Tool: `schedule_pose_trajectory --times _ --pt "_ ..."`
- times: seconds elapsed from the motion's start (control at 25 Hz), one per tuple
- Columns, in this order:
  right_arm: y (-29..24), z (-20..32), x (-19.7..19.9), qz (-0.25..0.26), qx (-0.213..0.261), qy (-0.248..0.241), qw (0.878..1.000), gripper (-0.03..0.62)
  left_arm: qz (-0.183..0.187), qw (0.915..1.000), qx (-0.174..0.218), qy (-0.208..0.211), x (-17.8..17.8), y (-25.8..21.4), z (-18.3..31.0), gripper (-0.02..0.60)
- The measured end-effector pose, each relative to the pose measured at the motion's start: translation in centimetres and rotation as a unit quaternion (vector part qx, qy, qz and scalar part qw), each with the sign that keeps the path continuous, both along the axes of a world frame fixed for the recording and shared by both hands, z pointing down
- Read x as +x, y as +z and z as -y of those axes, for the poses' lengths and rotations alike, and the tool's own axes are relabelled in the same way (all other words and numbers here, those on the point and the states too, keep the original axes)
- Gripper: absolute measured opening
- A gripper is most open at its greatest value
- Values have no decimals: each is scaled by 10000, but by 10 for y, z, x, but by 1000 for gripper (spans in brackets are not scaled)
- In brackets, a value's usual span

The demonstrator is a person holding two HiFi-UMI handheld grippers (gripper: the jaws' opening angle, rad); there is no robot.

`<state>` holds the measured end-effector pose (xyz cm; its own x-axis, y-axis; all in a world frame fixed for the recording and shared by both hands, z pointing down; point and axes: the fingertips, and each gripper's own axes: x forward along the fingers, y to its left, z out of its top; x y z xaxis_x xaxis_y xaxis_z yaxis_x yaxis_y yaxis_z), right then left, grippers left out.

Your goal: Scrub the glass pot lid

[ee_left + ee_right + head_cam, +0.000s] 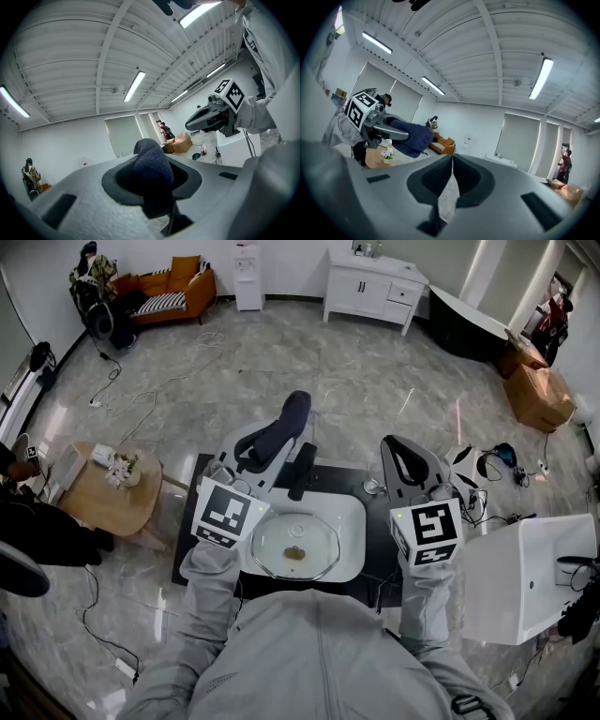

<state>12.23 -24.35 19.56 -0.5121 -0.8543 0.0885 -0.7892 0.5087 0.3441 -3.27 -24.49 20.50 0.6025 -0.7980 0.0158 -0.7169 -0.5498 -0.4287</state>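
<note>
Two grey sleeves [211, 587] reach forward from our chest over a dark worktop [184, 554]. Set into it, right below us, is a white sink [349, 512]. The glass pot lid [314, 532] lies flat in the basin, between our two arms, with a brown smear [294, 553] at its middle.

Our left tongs [152, 171] point up and away from the sink, clamped on a dark blue cloth [294, 411] that bulges out past their tips. Our right tongs [452, 161] are pressed together with nothing between them, and are tilted upward too. Neither touches the lid. A black tap [302, 472] stands at the back of the sink between the two tongs.

Beyond the worktop spreads a pale marbled floor [281, 362] strewn with cables [150, 390]. A round wooden table [108, 502] with flowers [120, 468] sits to our left, and cardboard boxes [539, 395] to the far right. Against the far wall stand an orange sofa [173, 287] and a white cabinet [375, 292]. Overhead, strip lights [134, 86] run along a ribbed white ceiling [70, 56].
</note>
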Motion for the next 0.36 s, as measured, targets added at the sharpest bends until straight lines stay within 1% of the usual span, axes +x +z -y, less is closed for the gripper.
schedule_pose_trajectory --times 0.36 --pt "5 1 0 -38 -59 -17 10000 34 67 10000 -59 -22 1 6 -1 114"
